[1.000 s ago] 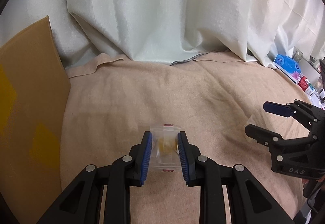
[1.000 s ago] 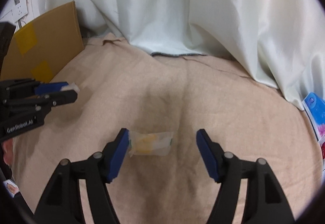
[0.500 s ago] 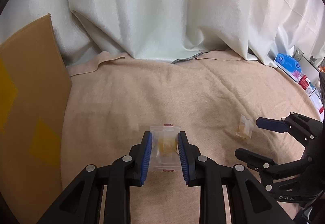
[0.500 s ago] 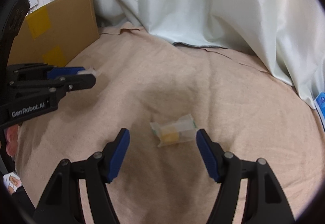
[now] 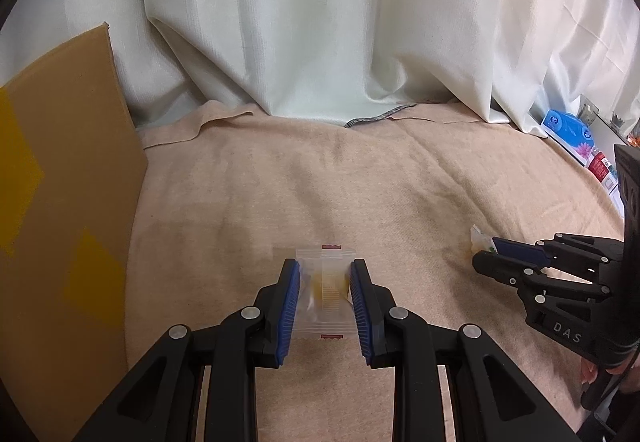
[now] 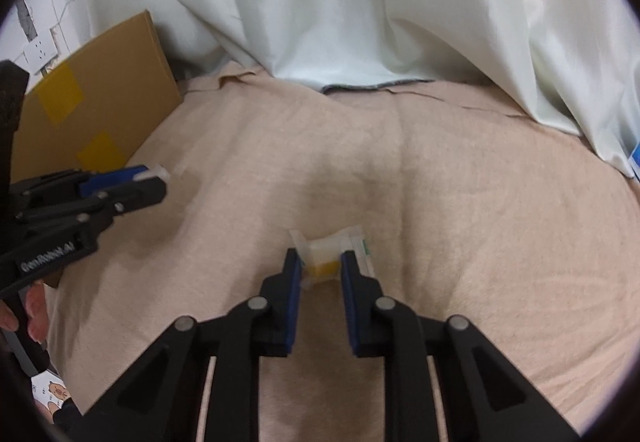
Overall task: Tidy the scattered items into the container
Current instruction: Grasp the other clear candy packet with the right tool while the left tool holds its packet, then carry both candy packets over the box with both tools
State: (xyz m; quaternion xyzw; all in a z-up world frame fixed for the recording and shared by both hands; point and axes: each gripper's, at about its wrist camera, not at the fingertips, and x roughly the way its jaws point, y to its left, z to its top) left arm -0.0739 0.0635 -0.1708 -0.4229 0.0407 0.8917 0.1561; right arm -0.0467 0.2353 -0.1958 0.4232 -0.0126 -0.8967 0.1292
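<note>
Holding a clear snack packet (image 5: 325, 292) between its blue pads, the left gripper (image 5: 325, 296) sits low at 6 o'clock in its own view, jaws narrowed hard against the wrapper's two sides. The packet has a yellowish piece inside and small red marks on its top and bottom seams; it stands upright between the fingers, above the beige blanket (image 5: 360, 181).

The right gripper (image 6: 320, 270) is at 6 o'clock in its view, its jaws drawn in close on a second packet (image 6: 326, 254) — clear wrapper, pale yellow filling, a green mark at its right edge. The pads appear to press both sides of it, though whether it is off the blanket I cannot tell. From the left camera the same gripper (image 5: 486, 256) shows at 3 o'clock, with the wrapper (image 5: 478, 240) poking out past its tips.

A cardboard box wall (image 5: 60, 201) with yellow tape patches stands at 9 o'clock in the left view and at 10 o'clock in the right view (image 6: 92, 101); its inside is hidden. A white curtain (image 5: 320, 21) hangs across 12 o'clock. At 3 o'clock in the left view, past the blanket's edge, lies a blue pack (image 5: 568, 125). A hand (image 6: 32, 312) grips the left tool's handle at 8 o'clock in the right view.
</note>
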